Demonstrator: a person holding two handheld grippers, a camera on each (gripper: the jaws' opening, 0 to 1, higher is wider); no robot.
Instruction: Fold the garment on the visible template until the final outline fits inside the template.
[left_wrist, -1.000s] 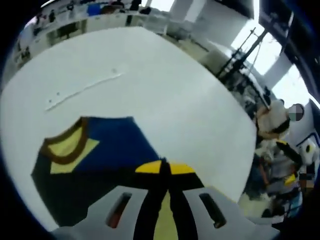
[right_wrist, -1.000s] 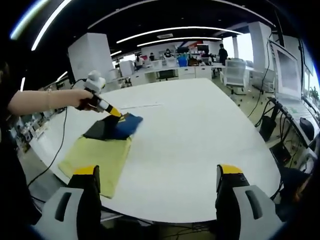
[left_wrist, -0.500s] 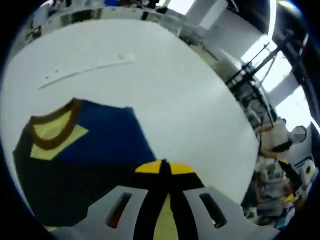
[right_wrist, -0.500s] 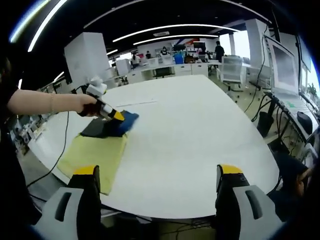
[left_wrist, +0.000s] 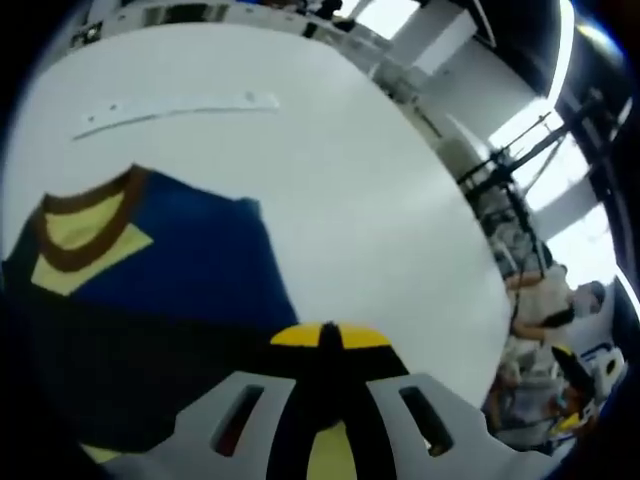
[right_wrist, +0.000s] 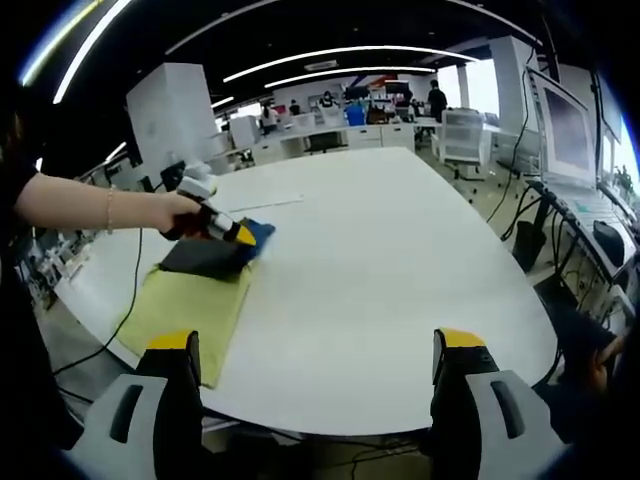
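Left tongs (left_wrist: 326, 345): at 6 o'clock in the left gripper view, yellow-tipped jaws pressed together; they look pinched on the dark shirt (left_wrist: 150, 300), though the cloth between the tips is hidden, so the hold is a judgement.
Right tongs (right_wrist: 318, 365): at 6 o'clock in the right gripper view, jaws spread wide with nothing between them, hanging over the near edge of the table (right_wrist: 400, 260), well apart from the shirt.
Shirt: at 9 o'clock in both views, navy with a brown collar (left_wrist: 75, 235) and a yellow patch inside the neck; partly folded, lying on the yellow template (right_wrist: 190, 310) at its far end.
Hand (right_wrist: 175, 212): at 9 o'clock in the right gripper view, carrying the left tongs over the fold.
White strip (left_wrist: 180, 105): at 11 o'clock in the left gripper view, flat on the table beyond the shirt.
Risk, slip: a thin pinch may let the layer drop, so the fold springs open.
Risk, drag: with one tool working alone, a pull may slide the whole shirt off the template.
Risk, outline: the far navy edge lies close to the template's end and could overhang it.
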